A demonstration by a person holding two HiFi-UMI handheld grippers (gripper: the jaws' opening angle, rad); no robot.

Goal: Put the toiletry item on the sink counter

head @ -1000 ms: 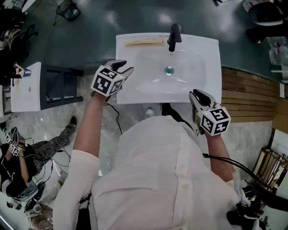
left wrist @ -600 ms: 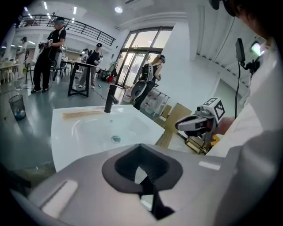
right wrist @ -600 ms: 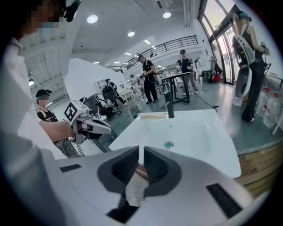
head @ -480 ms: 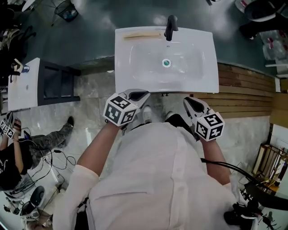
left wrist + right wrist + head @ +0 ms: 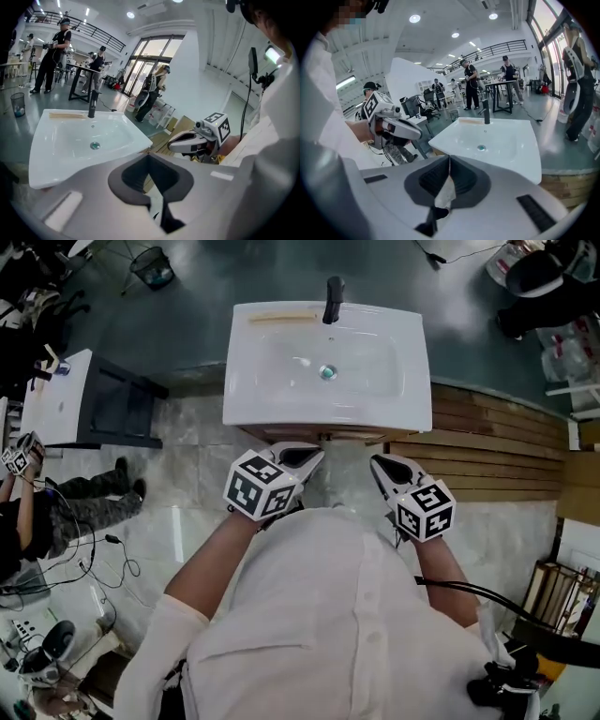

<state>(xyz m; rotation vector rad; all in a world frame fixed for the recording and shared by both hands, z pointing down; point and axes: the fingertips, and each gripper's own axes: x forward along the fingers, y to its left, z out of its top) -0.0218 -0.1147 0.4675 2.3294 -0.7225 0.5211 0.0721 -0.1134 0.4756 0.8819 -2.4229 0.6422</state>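
Note:
The toiletry item (image 5: 281, 316), a long pale wooden stick, lies on the back left rim of the white sink (image 5: 239, 381), beside the black faucet (image 5: 332, 287). Neither gripper touches it. My left gripper (image 5: 314, 455) and right gripper (image 5: 377, 463) hang in front of the sink's near edge, close to my chest, tips turned toward each other. Both are shut with nothing between the jaws. The left gripper view shows the shut left gripper (image 5: 149, 157), the item (image 5: 67, 115) and the right gripper (image 5: 173, 145). In the right gripper view, the right gripper (image 5: 449, 159) is shut too.
A dark table with a white board (image 5: 112, 409) stands left of the sink. Wooden decking (image 5: 497, 446) lies to the right. A person (image 5: 37, 512) sits on the floor at the left among cables. A wire waste basket (image 5: 153, 266) stands at the far left back.
Both grippers have drawn back from the sink toward my body. The left gripper's jaws, apart over the sink's left edge before, have closed. The item stays on the rim.

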